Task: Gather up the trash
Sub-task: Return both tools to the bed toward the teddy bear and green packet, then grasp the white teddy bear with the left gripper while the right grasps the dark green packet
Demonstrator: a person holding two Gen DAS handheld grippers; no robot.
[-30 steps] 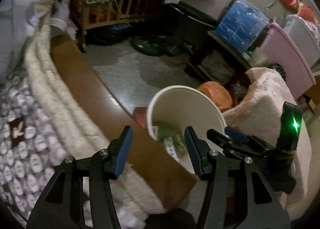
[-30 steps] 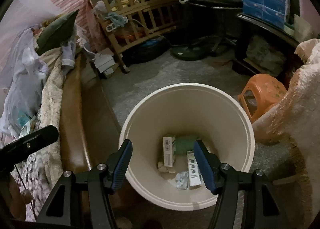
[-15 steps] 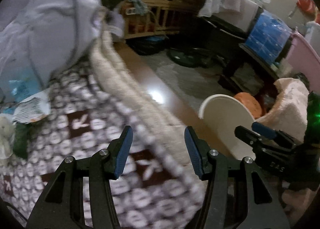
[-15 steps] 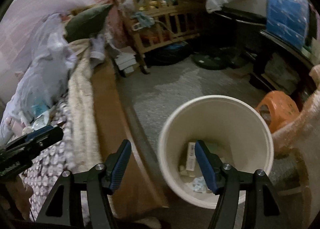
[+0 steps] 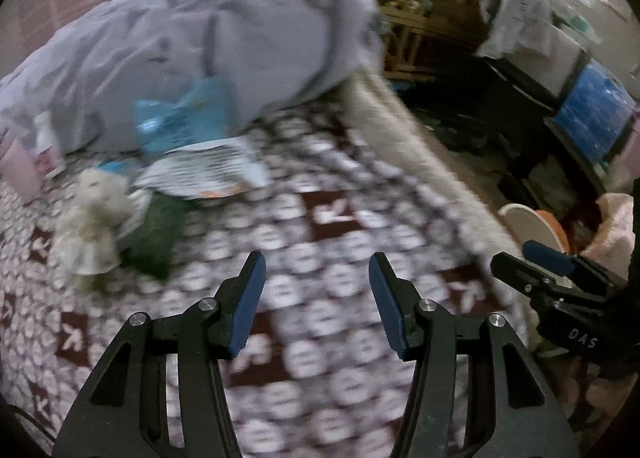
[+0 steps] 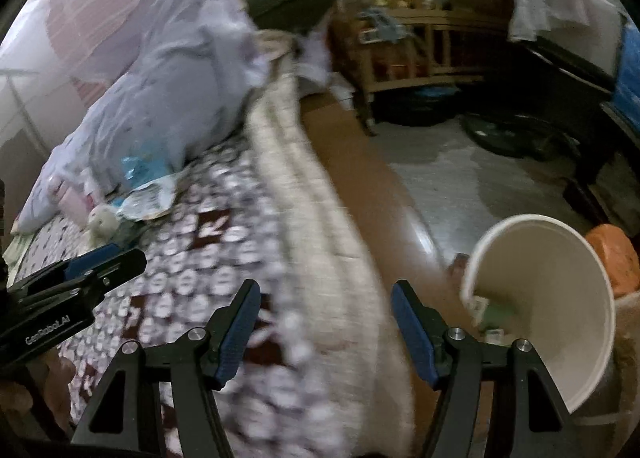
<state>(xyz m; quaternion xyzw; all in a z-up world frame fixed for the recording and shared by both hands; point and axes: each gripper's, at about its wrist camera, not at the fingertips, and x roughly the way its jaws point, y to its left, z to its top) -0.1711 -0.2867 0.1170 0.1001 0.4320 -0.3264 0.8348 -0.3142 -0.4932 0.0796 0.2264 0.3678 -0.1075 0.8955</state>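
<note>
My left gripper hangs open and empty over the brown-and-white patterned bedspread. Trash lies on the bed ahead of it to the left: a blue wrapper, a white printed packet, a crumpled whitish wad and a dark green piece. My right gripper is open with nothing between its fingers, above the bed's fringed cream edge. The white bin stands on the floor to its right, with several small packets inside.
A pile of grey bedding fills the back of the bed. Beside the bed runs a brown wooden rail, then grey floor. An orange stool stands behind the bin, and a wooden cot at the back.
Both grippers have swung left, away from the bin and over the bed. The bin has slid to the right edge of both views, and the trash on the bedspread has come into view.
</note>
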